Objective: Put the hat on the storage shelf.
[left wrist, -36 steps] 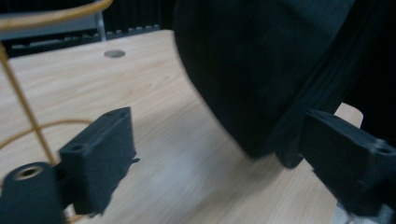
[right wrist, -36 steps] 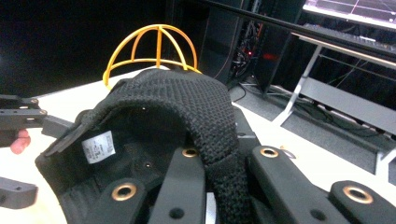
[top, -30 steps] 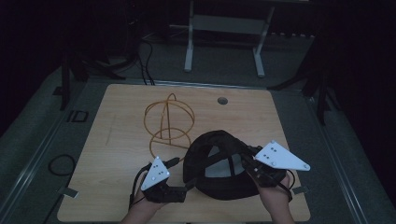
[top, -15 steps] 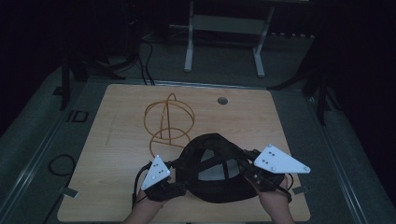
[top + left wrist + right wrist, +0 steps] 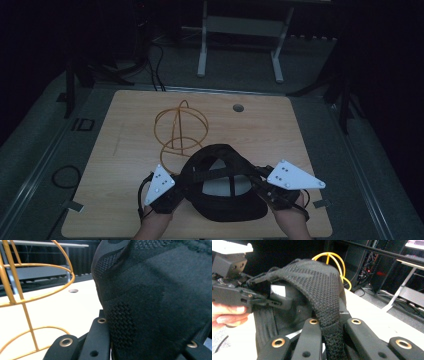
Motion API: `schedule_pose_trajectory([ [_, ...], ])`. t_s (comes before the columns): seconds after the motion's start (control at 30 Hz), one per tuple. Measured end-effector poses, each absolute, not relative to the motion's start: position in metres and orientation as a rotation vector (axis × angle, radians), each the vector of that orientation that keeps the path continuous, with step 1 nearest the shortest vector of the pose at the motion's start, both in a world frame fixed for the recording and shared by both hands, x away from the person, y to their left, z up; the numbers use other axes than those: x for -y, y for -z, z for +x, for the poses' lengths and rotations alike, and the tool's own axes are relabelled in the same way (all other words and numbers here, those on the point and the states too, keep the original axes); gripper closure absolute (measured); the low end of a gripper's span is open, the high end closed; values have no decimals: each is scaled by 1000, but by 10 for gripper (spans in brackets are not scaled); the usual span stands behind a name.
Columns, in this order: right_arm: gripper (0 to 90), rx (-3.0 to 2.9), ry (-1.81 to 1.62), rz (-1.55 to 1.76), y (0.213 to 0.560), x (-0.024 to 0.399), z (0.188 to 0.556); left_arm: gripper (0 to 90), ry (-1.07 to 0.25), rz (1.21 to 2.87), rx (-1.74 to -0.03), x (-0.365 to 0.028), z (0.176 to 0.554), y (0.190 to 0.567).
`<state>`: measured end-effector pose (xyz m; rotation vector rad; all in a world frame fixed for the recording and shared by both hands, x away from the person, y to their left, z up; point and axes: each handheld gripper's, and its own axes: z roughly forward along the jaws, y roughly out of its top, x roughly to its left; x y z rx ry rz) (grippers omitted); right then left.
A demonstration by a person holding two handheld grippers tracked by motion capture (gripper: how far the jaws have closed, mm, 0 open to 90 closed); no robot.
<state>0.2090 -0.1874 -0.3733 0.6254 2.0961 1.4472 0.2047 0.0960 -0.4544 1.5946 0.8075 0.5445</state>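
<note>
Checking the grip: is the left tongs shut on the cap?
Shut: left tongs have just closed, jaws pinching the black cap fabric.

The cap (image 5: 223,185) is black cloth, matt, with a coarse knit weave in patches and smoother fabric between them. Its strap (image 5: 322,292) is thick woven webbing, rough to the eye. The wire stand (image 5: 177,131) looks like thin metal rod with a glossy orange-yellow coat. The table (image 5: 270,125) is pale wood grain with a smooth, dull finish, perhaps laminate. The left gripper (image 5: 176,192) and the right gripper (image 5: 260,186) are matt black plastic with small brass-coloured metal eyelets, each topped by a smooth light grey plate.
</note>
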Motion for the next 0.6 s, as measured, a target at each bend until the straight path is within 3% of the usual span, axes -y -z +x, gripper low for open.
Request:
schedule_pose_trajectory([
  [0.37,779,-2111,-1482,657,384,198,206,895,-515,1563,-762,-99,206,441],
  [0.6,645,-2120,-1515,649,390,206,200,896,-513,1550,-728,-98,203,432],
])
